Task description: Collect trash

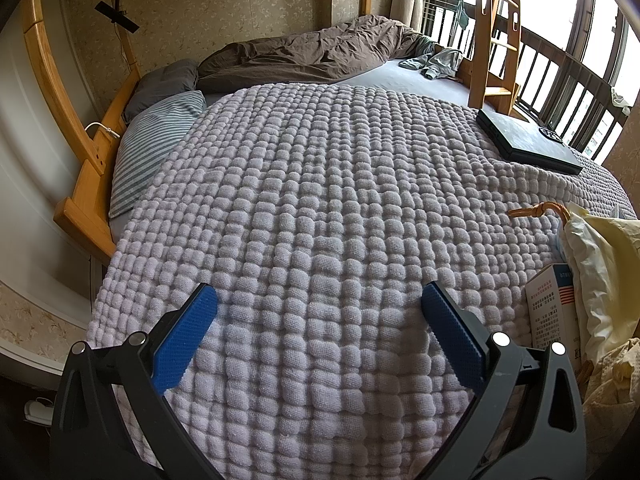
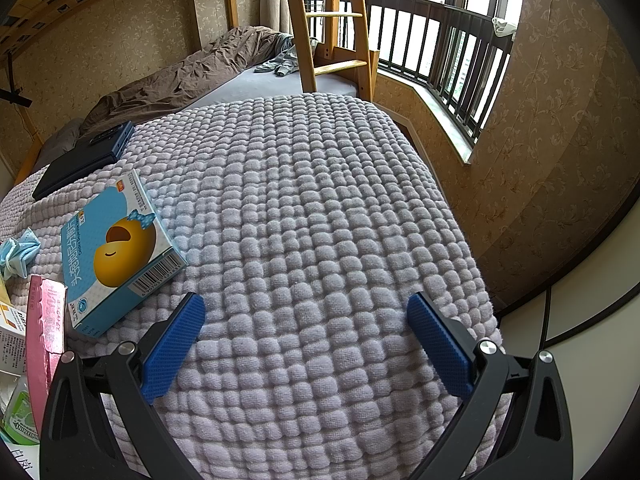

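Both grippers hover over a lilac waffle blanket [image 1: 320,208] on a bed. My left gripper [image 1: 320,300] is open and empty; a white carton [image 1: 554,312] and a pale yellow bag [image 1: 600,276] with an orange cord handle [image 1: 536,210] lie to its right. My right gripper [image 2: 306,306] is open and empty. To its left lie a blue box with a yellow cartoon face [image 2: 116,252], a pink box [image 2: 42,328], a crumpled blue face mask [image 2: 18,252] and more packaging at the left edge [image 2: 16,412].
A dark flat case [image 1: 528,140] lies on the blanket, also seen in the right wrist view [image 2: 80,164]. A brown duvet [image 1: 312,52], pillows [image 1: 160,136] and a grey garment [image 1: 436,62] lie beyond. A wooden ladder [image 2: 328,20] and a railed window [image 2: 440,48] stand at the far end.
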The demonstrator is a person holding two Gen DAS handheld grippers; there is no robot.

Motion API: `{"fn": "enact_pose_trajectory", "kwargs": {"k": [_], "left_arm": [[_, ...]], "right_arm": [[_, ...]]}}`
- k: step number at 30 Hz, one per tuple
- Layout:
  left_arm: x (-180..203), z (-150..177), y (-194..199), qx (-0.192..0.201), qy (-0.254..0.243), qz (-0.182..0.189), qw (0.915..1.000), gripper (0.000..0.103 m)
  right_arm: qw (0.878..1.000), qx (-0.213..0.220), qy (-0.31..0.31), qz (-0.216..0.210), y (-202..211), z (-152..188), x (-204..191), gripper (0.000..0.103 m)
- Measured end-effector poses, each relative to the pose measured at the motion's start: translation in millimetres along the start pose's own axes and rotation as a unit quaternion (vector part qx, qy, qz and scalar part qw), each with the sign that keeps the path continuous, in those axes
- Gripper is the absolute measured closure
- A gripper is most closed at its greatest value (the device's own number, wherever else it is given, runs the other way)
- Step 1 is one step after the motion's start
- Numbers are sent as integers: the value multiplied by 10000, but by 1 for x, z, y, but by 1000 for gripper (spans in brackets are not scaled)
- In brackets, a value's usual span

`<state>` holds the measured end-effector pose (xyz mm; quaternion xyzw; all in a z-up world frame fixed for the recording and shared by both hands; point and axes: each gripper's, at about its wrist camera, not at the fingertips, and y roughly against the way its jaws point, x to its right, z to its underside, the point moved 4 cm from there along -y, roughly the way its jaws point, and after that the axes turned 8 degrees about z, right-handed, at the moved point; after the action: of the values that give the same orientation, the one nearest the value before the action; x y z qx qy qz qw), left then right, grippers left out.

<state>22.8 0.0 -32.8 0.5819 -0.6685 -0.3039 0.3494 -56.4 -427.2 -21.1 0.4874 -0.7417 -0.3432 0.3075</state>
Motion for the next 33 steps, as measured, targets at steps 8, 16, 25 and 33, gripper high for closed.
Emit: {"fn": "enact_pose_trajectory", "kwargs": {"k": [8,16,25,33], "left_arm": [[0,0,0,0,0,0,10000,1],[-2,-1,-2,1,17,2,10000,1],[-7,-7,8,86,99,9,9999,1],[-28,-8,93,858,242,354,9954,1]], "right_arm": [[10000,1,0,4,-1,0,-1,4],[10000,-1,-4,6,-2,0,-1,4],[9998,75,-46,183,10,-2,5,4],[9924,1214,-166,-136,126,12,28,4]]}}
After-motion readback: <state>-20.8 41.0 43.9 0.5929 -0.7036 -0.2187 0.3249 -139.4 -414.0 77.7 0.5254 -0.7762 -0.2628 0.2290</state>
